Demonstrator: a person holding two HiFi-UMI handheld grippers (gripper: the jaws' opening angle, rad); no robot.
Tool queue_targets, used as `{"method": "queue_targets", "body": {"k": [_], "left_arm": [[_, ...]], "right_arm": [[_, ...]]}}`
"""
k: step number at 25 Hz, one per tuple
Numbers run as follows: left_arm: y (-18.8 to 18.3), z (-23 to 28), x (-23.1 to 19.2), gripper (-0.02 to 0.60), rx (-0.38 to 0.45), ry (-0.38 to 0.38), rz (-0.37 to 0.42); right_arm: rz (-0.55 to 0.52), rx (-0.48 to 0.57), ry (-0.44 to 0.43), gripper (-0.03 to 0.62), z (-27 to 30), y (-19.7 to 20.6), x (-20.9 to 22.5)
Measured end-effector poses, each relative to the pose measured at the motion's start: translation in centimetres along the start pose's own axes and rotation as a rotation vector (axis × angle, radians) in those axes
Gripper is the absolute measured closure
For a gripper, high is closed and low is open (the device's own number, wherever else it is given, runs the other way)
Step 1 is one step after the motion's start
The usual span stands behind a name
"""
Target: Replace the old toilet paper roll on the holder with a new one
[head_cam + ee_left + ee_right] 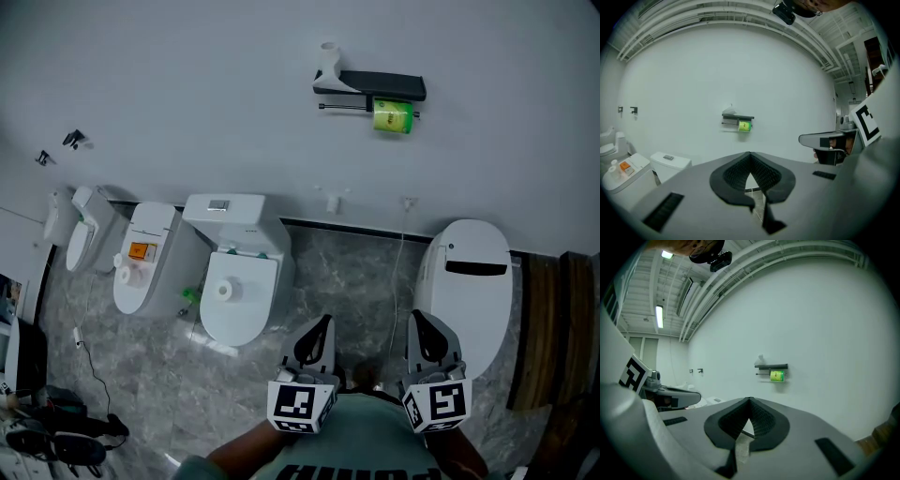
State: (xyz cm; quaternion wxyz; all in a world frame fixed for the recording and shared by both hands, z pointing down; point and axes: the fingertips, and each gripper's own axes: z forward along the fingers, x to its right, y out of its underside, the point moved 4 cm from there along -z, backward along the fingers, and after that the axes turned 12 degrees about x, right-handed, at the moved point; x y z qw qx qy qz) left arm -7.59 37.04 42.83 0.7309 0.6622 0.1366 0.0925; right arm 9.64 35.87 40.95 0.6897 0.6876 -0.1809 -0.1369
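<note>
The roll (pixel 393 116) hung on the wall holder (pixel 380 84), under its dark shelf and near the right end of the thin bar, well apart from both tools. It showed bright green, which I judged to be a wrapper or printed sleeve. It was too small to say which.

The left tongs (pixel 323 322) and the right tongs (pixel 419 320) were held low in front of the person's body. Both pointed towards the wall, with their tips pressed together and nothing between them.

A roll like this would probably be light and soft and would dent under a hard squeeze. If the green skin was film, it could also be slippery. The safest hold looked to be across the round body at mid-length, with the tongs opened wide first and then closed gently. The roll could then slide along the bar towards its free end, though I could not tell which end that was.

A small white roll-like thing (pixel 223 290) lay on a toilet (pixel 246 317) lid below, possibly the replacement.
</note>
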Motion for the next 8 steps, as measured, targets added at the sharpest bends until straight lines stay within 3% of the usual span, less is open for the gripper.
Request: {"method": "queue_targets", "body": {"k": [8], "left_arm": [[-0.21,-0.02,0.68,0.575,0.009,0.003,0.001]], "right_arm": [[0.006,0.007,0.0,0.588,-0.54,0.03,0.27]]}}
